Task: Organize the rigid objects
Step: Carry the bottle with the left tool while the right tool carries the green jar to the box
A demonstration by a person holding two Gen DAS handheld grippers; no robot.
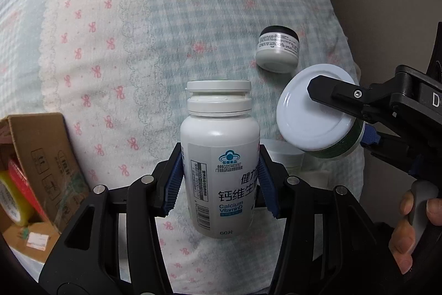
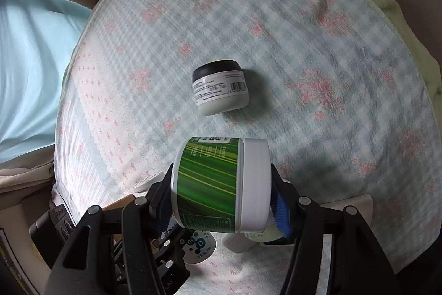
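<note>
Both tongs are full: left tongs [image 1: 219,176] clamp the upright bottle [image 1: 219,156], right tongs [image 2: 221,195] clamp the sideways green jar [image 2: 218,184], nearer the small jar [image 2: 219,86] on the bed [image 2: 304,32].

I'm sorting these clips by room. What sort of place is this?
Probably a bedroom: the containers lie on a soft checked bed cover with pink flowers. The left gripper holds a calcium bottle, the right gripper a green-labelled jar; a cardboard box stands alongside.
</note>
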